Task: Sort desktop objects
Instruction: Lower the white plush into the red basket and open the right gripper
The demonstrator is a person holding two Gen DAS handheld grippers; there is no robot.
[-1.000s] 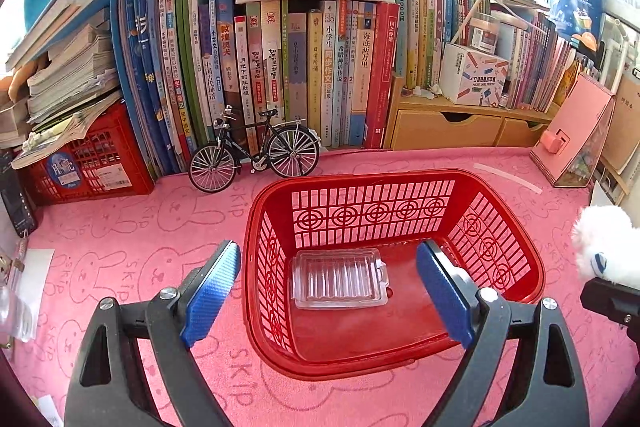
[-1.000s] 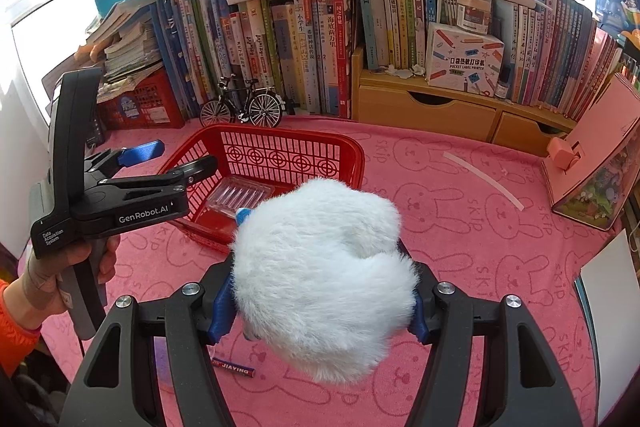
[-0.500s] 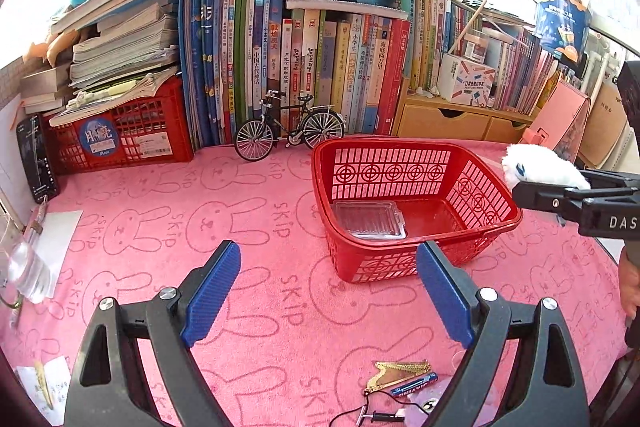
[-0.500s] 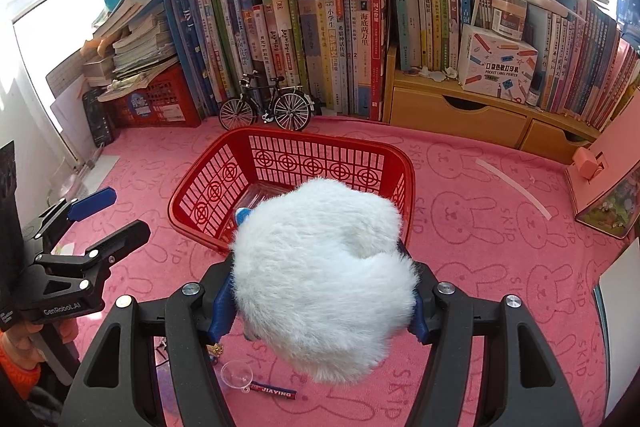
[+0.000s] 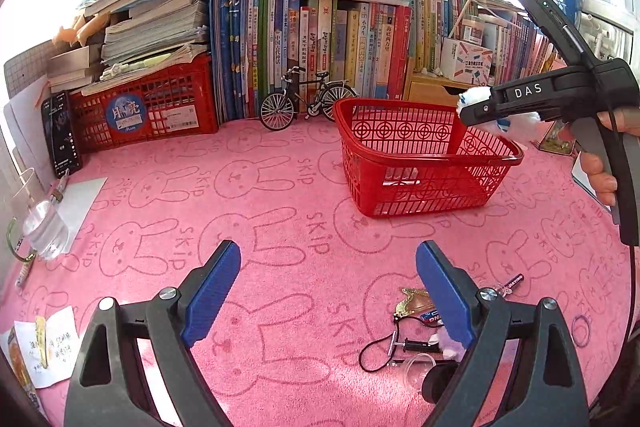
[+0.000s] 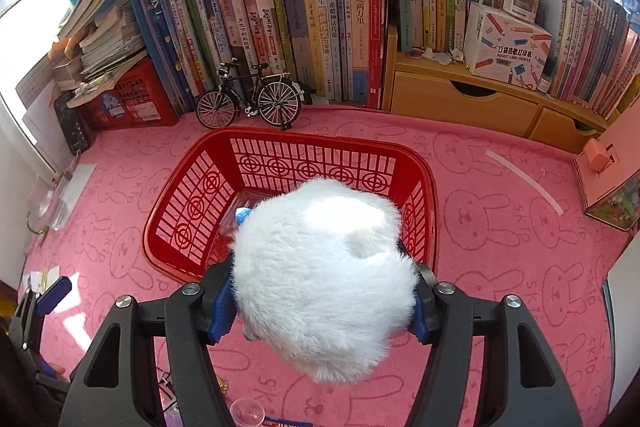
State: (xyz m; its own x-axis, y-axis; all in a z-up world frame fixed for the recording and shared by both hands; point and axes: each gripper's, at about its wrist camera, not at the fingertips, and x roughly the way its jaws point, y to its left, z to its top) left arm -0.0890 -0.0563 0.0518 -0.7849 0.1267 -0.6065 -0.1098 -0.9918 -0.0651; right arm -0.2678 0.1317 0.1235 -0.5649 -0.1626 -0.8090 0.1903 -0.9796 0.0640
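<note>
My right gripper [image 6: 320, 303] is shut on a white fluffy plush toy [image 6: 324, 275] and holds it over the near right edge of the red basket [image 6: 192, 187]. A clear plastic box [image 6: 244, 207] lies in the basket, mostly hidden by the plush. In the left wrist view the right gripper and plush [image 5: 476, 97] hover above the basket's right side [image 5: 416, 183]. My left gripper [image 5: 328, 291] is open and empty, low over the pink mat, well in front and left of the basket.
Small clutter lies by the left gripper's right finger: a gold harp charm [image 5: 412, 301], a battery [image 5: 512, 283], a black cord [image 5: 384, 347], a clear cup [image 5: 416, 371]. A model bicycle [image 5: 308, 99], books and a red crate [image 5: 148, 115] line the back. A water bottle [image 5: 44, 227] stands left.
My left gripper has pulled back and left, away from the basket, staying open. My right gripper has carried the plush forward, over the basket's edge.
</note>
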